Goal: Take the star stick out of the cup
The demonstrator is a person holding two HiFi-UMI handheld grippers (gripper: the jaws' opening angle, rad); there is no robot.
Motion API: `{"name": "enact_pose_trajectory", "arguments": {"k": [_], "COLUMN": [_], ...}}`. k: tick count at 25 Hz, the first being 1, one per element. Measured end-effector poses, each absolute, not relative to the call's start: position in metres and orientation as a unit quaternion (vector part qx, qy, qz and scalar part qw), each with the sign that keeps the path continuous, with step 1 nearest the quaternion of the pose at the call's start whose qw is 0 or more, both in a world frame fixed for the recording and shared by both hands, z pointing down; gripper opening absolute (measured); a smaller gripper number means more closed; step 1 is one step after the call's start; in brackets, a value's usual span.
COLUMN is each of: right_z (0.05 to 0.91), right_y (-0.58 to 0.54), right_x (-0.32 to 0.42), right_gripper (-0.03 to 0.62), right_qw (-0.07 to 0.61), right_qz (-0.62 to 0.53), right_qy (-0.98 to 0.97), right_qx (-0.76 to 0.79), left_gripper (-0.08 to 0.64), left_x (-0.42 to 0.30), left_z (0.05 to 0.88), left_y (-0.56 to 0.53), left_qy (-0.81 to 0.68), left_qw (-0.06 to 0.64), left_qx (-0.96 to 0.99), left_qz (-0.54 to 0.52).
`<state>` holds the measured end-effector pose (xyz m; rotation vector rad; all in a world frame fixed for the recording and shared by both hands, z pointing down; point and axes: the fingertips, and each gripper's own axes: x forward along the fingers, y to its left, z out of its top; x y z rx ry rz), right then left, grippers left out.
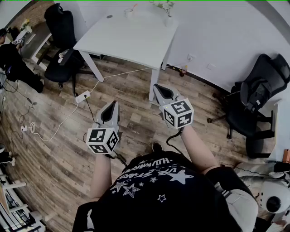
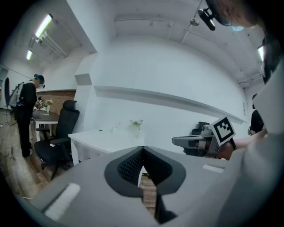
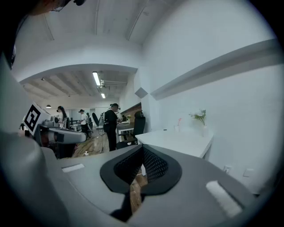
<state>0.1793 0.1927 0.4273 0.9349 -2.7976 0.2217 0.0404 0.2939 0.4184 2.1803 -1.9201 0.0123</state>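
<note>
Wood floor (image 1: 68, 149); white table (image 1: 131, 36) ahead holds cup (image 1: 129, 12); left gripper (image 1: 111, 107), right gripper (image 1: 160, 89) jaws together, empty.

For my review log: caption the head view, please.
Person stands short of the white table, left tongs and right tongs shut and empty, cup at its far edge.

White table (image 1: 122, 38) bearing flower vase (image 1: 168, 19); black chair (image 1: 253, 97) at right; power strip (image 1: 82, 96) on wood floor (image 1: 54, 167).
</note>
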Motion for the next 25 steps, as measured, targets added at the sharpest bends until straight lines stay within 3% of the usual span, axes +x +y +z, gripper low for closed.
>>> {"name": "enact_pose_trajectory", "arguments": {"k": [25], "right_z": [0.449], "right_y": [0.248], "right_x": [0.147], "right_gripper": [0.017], "right_qw": [0.073], "right_qz": [0.128], "right_qy": [-0.935], "right_qx": [0.323], "left_gripper": [0.003], "left_x": [-0.01], "left_z": [0.447], "left_y": [0.357], "left_qy": [-0.662], "left_qw": [0.144], "left_qx": [0.736], "left_qz": [0.011]}}
